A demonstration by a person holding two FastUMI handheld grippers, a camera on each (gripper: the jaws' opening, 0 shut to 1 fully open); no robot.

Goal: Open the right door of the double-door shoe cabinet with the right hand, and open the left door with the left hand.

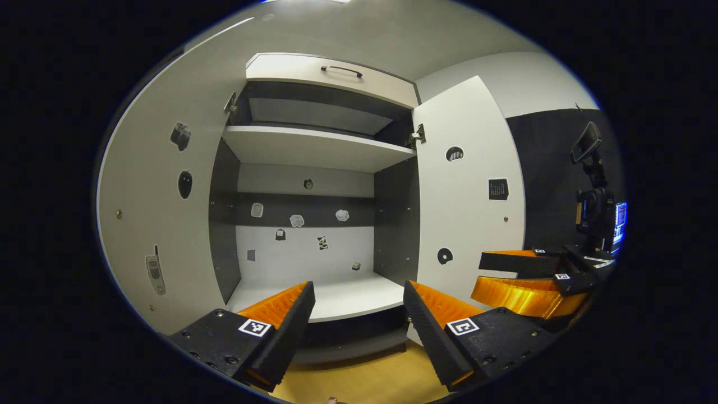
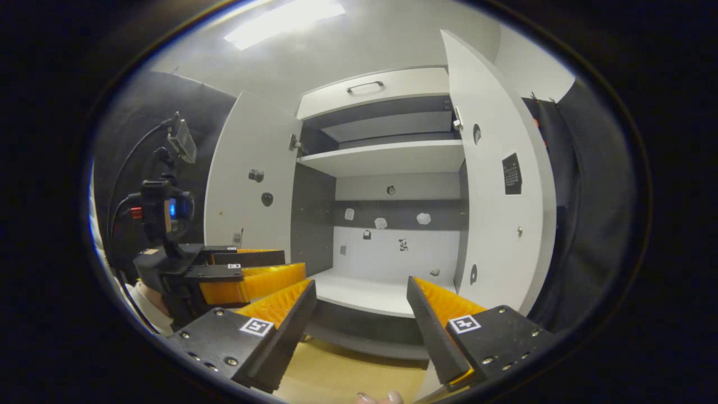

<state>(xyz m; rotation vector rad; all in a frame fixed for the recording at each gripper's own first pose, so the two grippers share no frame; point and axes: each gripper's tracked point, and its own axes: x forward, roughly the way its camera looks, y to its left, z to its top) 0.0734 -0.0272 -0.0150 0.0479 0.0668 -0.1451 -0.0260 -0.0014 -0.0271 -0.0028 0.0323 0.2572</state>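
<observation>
The white shoe cabinet stands with both doors swung wide. In the left gripper view its left door (image 1: 162, 213) fills the left side and its right door (image 1: 471, 191) stands to the right of the bare lower shelf (image 1: 342, 297). My left gripper (image 1: 359, 314) is open in front of that shelf, holding nothing. The right gripper (image 1: 527, 280) shows farther off at the right. In the right gripper view, my right gripper (image 2: 362, 314) is open and apart from the right door (image 2: 505, 191). The left door (image 2: 247, 174) stands behind the left gripper (image 2: 252, 272).
A drawer with a dark handle (image 1: 341, 69) tops the cabinet, above an upper shelf (image 1: 314, 147). Small stickers dot the back panel and both doors. A camera rig (image 1: 594, 196) rides on the right gripper. A wooden floor (image 1: 359, 376) lies below.
</observation>
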